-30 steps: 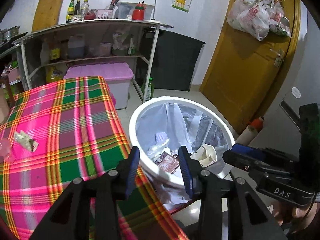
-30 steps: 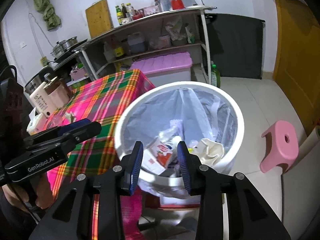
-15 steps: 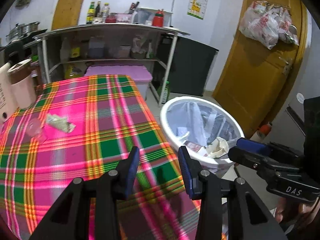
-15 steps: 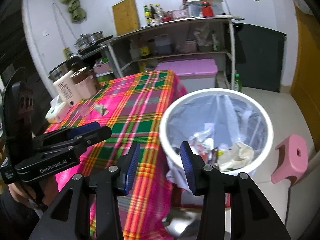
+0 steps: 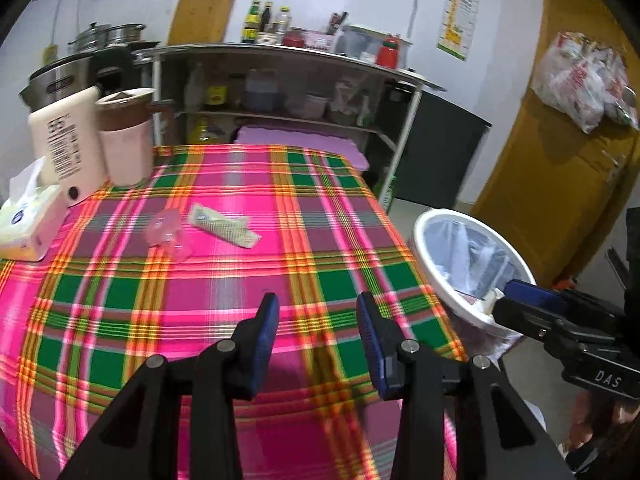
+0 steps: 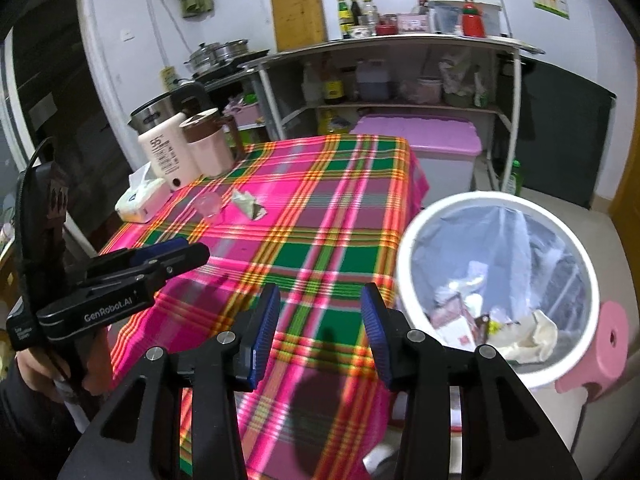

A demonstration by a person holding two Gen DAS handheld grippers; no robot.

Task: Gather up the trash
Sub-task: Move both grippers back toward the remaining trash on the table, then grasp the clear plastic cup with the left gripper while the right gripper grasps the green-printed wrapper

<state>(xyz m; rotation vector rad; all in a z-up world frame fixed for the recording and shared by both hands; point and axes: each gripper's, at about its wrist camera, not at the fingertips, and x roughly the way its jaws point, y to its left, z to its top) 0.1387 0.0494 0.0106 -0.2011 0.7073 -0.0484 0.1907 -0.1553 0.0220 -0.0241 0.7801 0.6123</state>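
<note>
A table with a pink, green and orange plaid cloth [image 5: 224,280], filling most of both views. Beside its right edge, a white trash bin [image 6: 496,292] lined with a pale plastic bag, already holding cartons, wrappers and crumpled paper. Behind the table, a metal shelf unit [image 6: 400,76] loaded with bottles and containers, and under it a storage box with a purple lid [image 6: 420,136]. At right in the left wrist view, a yellow-brown door [image 5: 560,168] with plastic bags hanging on it. By the bin on the floor, a pink stool [image 6: 600,344]. On the far left corner of the table, a steel kettle [image 6: 160,114], a cream appliance [image 5: 64,144], a pink jug with brown lid [image 5: 126,136] and a tissue box [image 5: 28,220]. Left gripper [image 5: 316,336] above the near part of the cloth, jaws spread apart, nothing between them. Right gripper [image 6: 320,328] above the near edge of the table close to the bin, jaws also spread and empty. Still lying on the cloth, well apart from both grippers: a crumpled greenish wrapper [image 5: 222,230] near the table middle, and just beside it on the left a small clear pink plastic cup [image 5: 166,232], tipped on its side.
</note>
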